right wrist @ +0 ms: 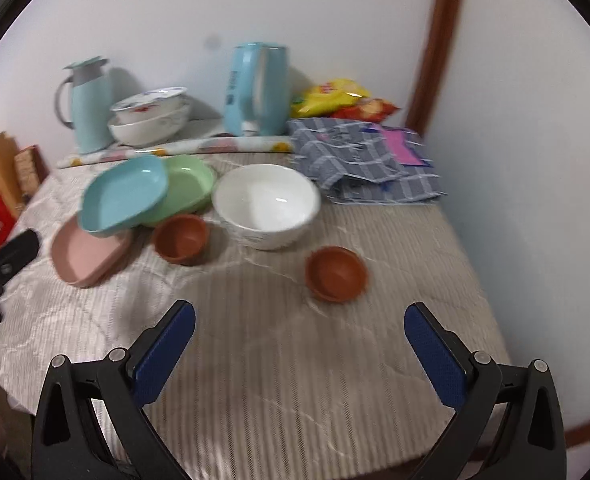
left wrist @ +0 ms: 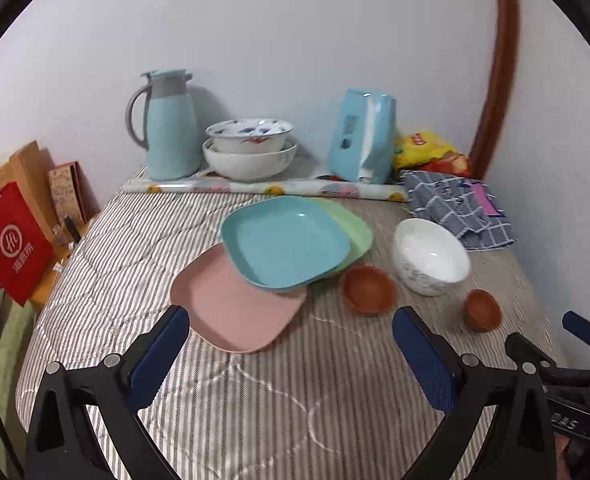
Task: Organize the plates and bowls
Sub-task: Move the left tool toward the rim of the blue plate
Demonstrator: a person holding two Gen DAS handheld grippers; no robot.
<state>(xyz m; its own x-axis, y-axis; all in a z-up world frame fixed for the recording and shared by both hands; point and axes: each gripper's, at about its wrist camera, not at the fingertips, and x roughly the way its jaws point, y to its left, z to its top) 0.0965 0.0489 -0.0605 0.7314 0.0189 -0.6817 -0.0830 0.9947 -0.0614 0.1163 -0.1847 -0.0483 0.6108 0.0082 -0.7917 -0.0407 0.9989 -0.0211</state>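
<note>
Three square plates [left wrist: 283, 240] overlapping mid-surface; two brown bowls [right wrist: 336, 274], one white bowl [right wrist: 267, 204]. Left gripper [left wrist: 291, 336], right gripper [right wrist: 299, 328]: both wide open, empty.

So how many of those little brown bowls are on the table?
2. One small brown bowl sits just in front of the stacked plates; the other brown bowl stands alone, nearer the camera, right of the white bowl. None seems hidden.

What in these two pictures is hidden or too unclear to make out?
- Pink plate: far part covered by the blue plate, both views.
- Green plate: mostly under the blue plate.
- Lower nested bowl: inside hidden by the upper bowl.
- Tissue pack print: blurred, right wrist view.
- Snack bags: partly behind the tissue pack, left wrist view.
</note>
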